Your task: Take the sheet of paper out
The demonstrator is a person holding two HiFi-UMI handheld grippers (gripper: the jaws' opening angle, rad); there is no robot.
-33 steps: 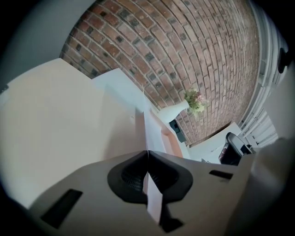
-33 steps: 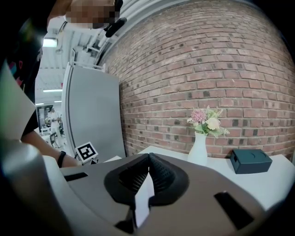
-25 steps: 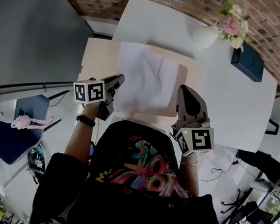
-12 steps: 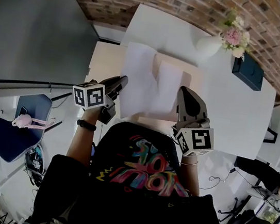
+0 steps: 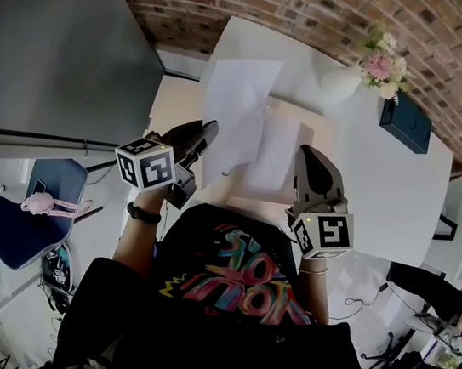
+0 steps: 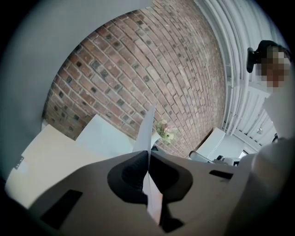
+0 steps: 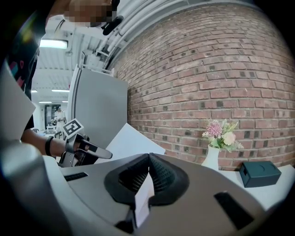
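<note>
While we look down past our chest, white bench [image 5: 386,185] fills middle of view. Tan folder [image 5: 167,105] lies flat on it. Sheet of paper [image 5: 238,107] is held up above folder, tilted, its near edge pinched in our left hand-held gripper [image 5: 210,129], jaws clenched tight on it. Second white sheet [image 5: 276,152] sits lower over folder, its near edge clamped between jaws of our right hand-held gripper [image 5: 306,152]. Vase [image 5: 337,82] of flowers and dark box [image 5: 405,124] stand at bench's far side, near brick wall.

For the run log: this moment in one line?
left gripper: shut on sheet of paper | right gripper: shut on second white sheet
</note>
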